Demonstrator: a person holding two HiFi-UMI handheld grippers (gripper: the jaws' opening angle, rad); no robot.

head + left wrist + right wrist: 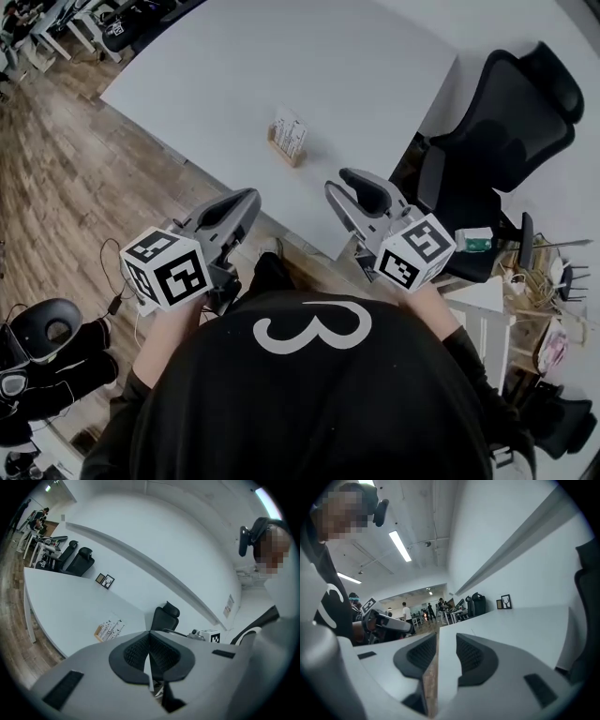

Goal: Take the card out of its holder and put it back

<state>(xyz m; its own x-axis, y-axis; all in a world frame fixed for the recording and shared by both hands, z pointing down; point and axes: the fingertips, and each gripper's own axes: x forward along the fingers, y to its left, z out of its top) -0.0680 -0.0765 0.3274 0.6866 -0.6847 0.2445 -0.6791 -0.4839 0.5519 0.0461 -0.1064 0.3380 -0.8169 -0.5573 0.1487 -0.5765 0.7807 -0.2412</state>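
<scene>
A white printed card [292, 133] stands upright in a small wooden holder [283, 151] near the middle of the white table [234, 66]. The left gripper view shows the card and holder [108, 629] off to the left, beyond the jaws. Both grippers hover off the table's near edge, short of the holder. My left gripper [251, 196] is shut with its pads meeting and nothing between them [150, 633]. To its right, my right gripper [337, 181] is open, with an empty gap between its pads [445, 637].
A black office chair [497, 122] stands at the table's right corner. Wooden floor [56, 178] runs along the left. A dark seat [47, 323] sits low at the left, and a cluttered white stand [525, 281] is at the right. Two small framed pictures [105, 580] stand far back on the table.
</scene>
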